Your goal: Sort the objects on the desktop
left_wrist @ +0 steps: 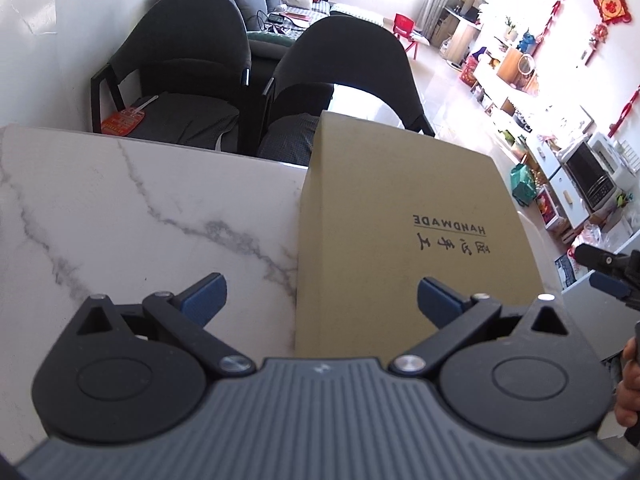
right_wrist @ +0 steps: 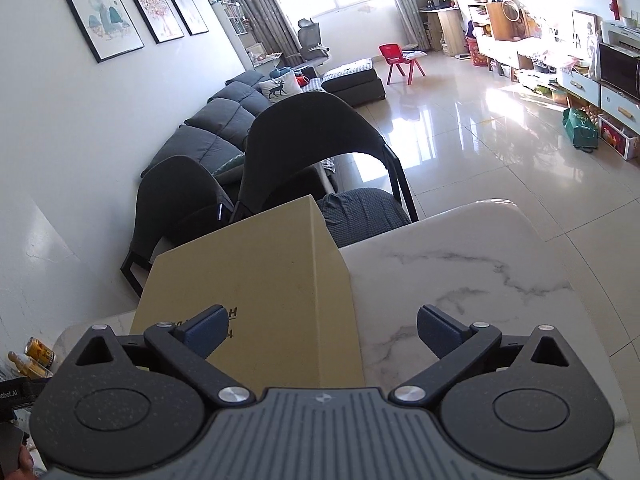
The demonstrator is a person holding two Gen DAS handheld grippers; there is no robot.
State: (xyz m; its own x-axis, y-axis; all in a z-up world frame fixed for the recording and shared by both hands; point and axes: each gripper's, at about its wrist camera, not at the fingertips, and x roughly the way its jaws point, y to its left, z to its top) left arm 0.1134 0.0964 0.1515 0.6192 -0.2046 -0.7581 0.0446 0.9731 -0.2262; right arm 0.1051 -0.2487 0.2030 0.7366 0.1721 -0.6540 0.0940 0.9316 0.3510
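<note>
A tan cardboard box printed "HANDMADE" stands closed on the white marble table. My left gripper is open and hovers over the box's near left edge, one finger above the table and the other above the lid. In the right wrist view the same box fills the lower left. My right gripper is open above the box's near right edge, its left pad over the lid. Nothing sits between either pair of fingers. The right gripper's tip shows at the left view's right edge.
Two dark chairs stand against the table's far edge, a grey sofa behind them. A can and bottles lie at the table's left end. A person's hand holds the right gripper. Bare marble lies right of the box.
</note>
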